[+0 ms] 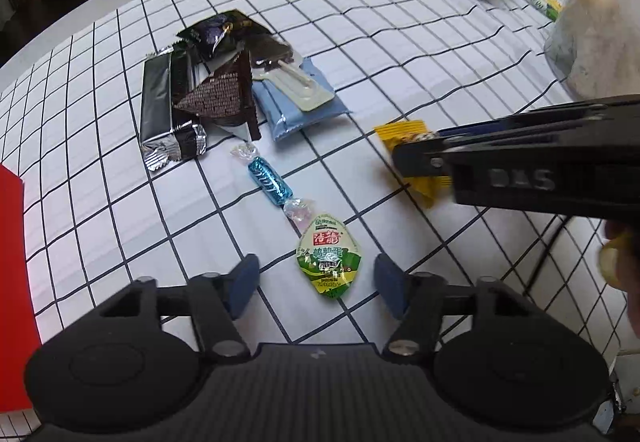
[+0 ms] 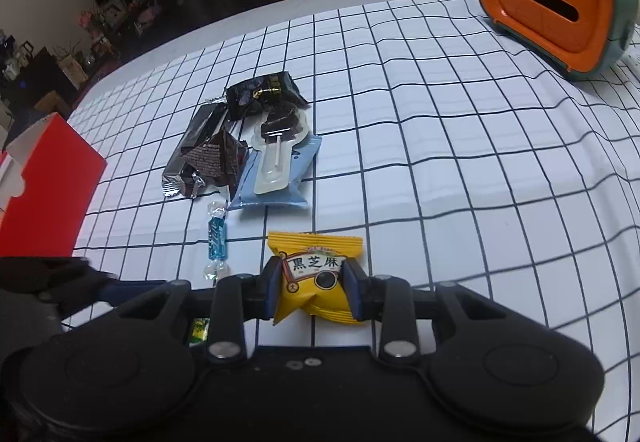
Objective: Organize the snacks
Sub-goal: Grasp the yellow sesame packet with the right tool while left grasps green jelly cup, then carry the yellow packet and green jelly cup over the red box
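Observation:
A green-and-white snack packet [image 1: 330,262] lies flat on the checked tablecloth [image 1: 400,54]. My left gripper [image 1: 317,284] hangs over it, open, one blue pad on each side and a gap to the packet on both. My right gripper [image 2: 312,282] is shut on a yellow sesame snack packet [image 2: 316,278], gripped across its middle and crumpled at the bottom. In the left wrist view the yellow packet [image 1: 402,134] shows held at the right, just off the cloth. A blue twist-wrapped candy [image 1: 266,180] lies just beyond the green packet.
A pile of dark wrapped snacks [image 1: 200,90] lies on the cloth beside a pale blue packet [image 1: 296,114] with a lollipop on top. A red box [image 2: 52,194] stands at the left. An orange tissue box [image 2: 552,14] is at the far right, and a clear plastic bag [image 1: 600,22] beside it.

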